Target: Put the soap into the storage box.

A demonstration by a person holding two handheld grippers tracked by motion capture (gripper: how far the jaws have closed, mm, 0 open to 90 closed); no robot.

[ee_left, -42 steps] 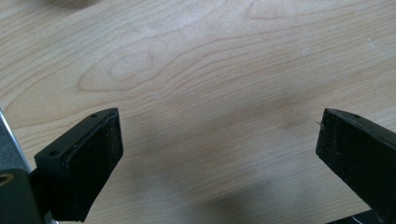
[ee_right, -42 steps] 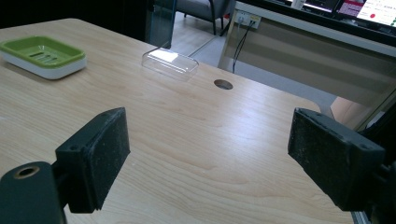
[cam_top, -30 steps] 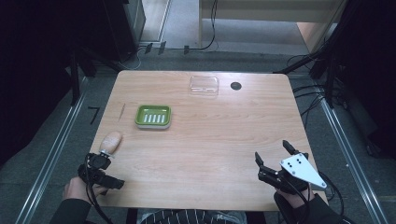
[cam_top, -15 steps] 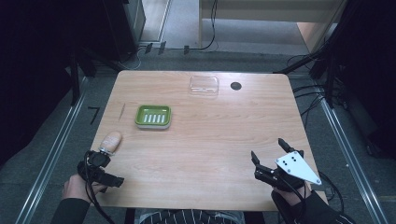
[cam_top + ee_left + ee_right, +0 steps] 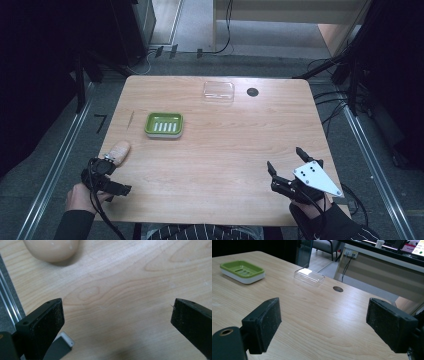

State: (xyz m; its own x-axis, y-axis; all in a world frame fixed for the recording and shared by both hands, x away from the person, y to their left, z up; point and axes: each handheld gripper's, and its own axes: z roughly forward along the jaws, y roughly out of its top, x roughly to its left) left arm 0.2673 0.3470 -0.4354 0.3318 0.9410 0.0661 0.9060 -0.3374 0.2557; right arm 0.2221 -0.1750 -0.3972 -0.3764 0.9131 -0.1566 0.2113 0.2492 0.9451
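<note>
Gaping wide and empty, both tongs, left (image 5: 117,315) and right (image 5: 324,322) (soap (image 5: 51,248) cut off by frame).

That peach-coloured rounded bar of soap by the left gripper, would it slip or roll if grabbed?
The soap bar looks smooth and rounded, so flat jaws may well slip off its curved sides. It lies flat on the table, so it would probably slide rather than roll. It seems solid, likely stiff.
</note>
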